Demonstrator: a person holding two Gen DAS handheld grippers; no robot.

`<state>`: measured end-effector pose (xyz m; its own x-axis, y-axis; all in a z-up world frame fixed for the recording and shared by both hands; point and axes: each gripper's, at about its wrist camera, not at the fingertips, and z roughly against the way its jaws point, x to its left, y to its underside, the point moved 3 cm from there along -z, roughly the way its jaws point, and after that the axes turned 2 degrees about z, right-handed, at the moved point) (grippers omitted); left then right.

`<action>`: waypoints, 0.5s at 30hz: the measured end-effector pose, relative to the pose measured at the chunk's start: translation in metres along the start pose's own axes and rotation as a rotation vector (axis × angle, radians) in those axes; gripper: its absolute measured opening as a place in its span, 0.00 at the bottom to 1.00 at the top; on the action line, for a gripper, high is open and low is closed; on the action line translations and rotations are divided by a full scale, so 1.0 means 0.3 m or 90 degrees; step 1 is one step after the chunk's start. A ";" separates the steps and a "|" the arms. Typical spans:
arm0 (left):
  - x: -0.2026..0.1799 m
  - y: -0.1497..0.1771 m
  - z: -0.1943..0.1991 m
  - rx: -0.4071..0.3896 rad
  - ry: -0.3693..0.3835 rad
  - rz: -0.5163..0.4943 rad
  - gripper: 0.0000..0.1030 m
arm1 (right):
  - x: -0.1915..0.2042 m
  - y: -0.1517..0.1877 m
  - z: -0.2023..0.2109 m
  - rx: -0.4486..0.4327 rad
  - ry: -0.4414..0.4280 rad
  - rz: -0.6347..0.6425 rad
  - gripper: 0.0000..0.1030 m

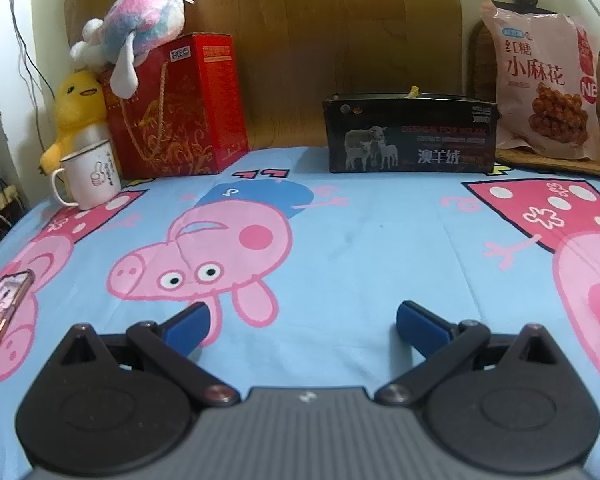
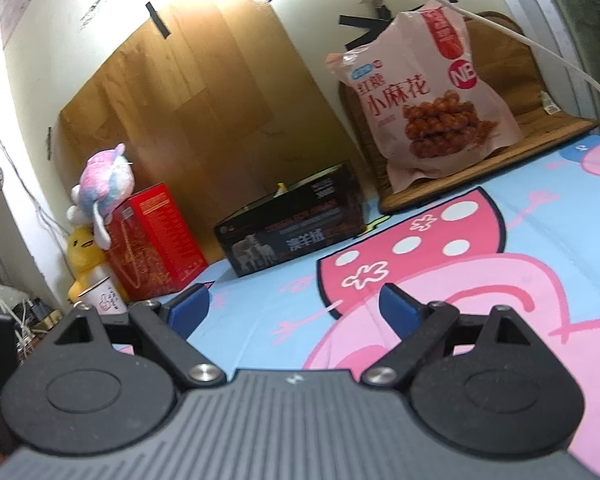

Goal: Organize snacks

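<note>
A pink snack bag (image 1: 546,84) printed with fried twists leans upright on a woven mat at the back right; in the right wrist view the same bag (image 2: 424,96) stands far ahead. A black open-topped box (image 1: 410,134) with sheep on its side sits at the back middle, something yellow poking out of it, and shows as the box (image 2: 292,220) in the right wrist view. My left gripper (image 1: 302,320) hangs open over the cartoon sheet, nothing between its blue pads. My right gripper (image 2: 296,304) is open and empty too, well short of the bag.
A red gift box (image 1: 176,108) with a pastel plush toy (image 1: 140,28) on top stands at the back left, beside a yellow duck plush (image 1: 74,108) and a white mug (image 1: 90,176). A phone (image 1: 0,312) lies at the left edge. A wooden board (image 1: 320,40) backs the bed.
</note>
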<state>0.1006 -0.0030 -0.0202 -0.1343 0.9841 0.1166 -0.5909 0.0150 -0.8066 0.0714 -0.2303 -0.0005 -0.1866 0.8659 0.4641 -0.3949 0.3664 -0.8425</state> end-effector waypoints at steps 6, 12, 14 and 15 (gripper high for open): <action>-0.005 -0.002 0.007 -0.012 -0.040 -0.004 1.00 | -0.035 -0.008 0.014 0.001 -0.035 -0.040 0.91; -0.018 -0.002 0.005 -0.010 -0.058 -0.016 1.00 | -0.053 -0.014 0.021 -0.001 -0.079 -0.067 0.92; -0.023 -0.002 0.005 -0.011 -0.062 -0.021 1.00 | -0.063 -0.015 0.022 -0.001 -0.089 -0.079 0.92; -0.025 -0.003 0.006 -0.011 -0.064 -0.022 1.00 | -0.068 -0.016 0.022 0.000 -0.093 -0.086 0.92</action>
<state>0.1007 -0.0106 -0.0195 -0.1931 0.9603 0.2011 -0.5823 0.0528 -0.8112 0.0712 -0.2521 -0.0041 -0.2603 0.7508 0.6071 -0.4249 0.4755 -0.7703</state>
